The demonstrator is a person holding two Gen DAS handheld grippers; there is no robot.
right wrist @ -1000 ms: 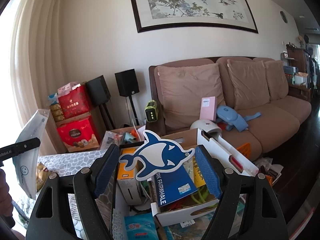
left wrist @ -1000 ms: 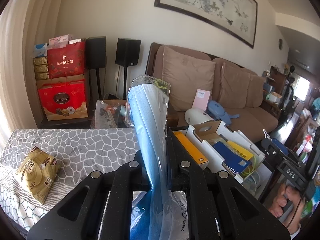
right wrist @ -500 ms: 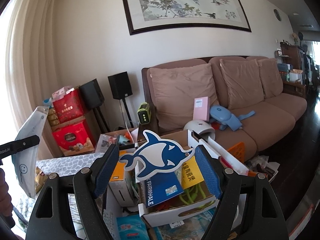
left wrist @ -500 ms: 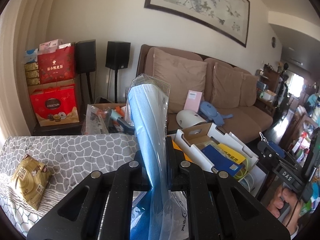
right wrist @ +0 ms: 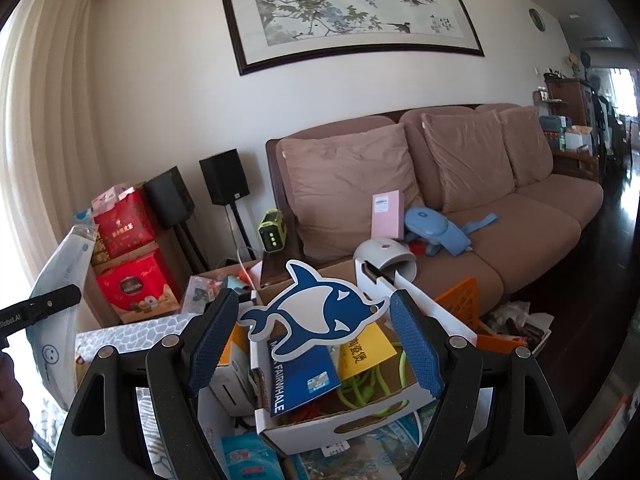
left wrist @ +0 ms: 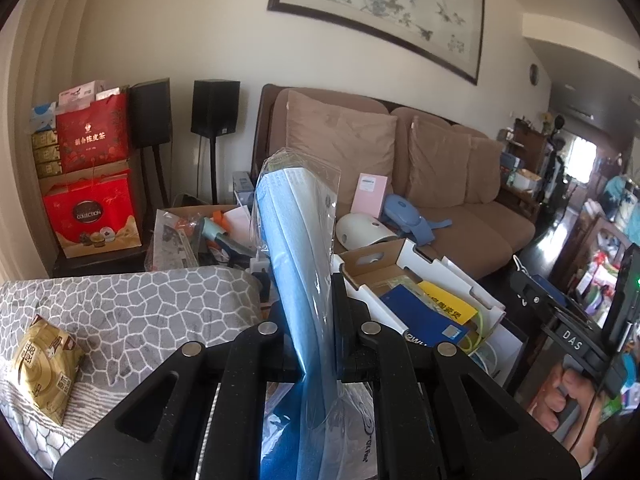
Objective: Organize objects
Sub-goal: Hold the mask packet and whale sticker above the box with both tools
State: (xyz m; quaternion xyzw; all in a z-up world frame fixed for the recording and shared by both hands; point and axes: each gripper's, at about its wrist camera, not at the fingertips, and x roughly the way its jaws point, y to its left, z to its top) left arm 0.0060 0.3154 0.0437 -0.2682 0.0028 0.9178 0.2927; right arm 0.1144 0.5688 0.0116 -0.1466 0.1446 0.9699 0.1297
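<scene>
Upright between the pressed-together jaws of the left gripper [left wrist: 310,320] stands a clear plastic packet of pale blue face masks [left wrist: 298,240], its crinkled top leaning slightly left. Further right, the right gripper [right wrist: 316,344] has its jaws spread wide around a blue-and-white whale-shaped card [right wrist: 316,312], above a cluttered white cardboard box [right wrist: 340,424].

Brown sofa [right wrist: 460,216] under a framed painting [right wrist: 352,4] on a cream wall.
</scene>
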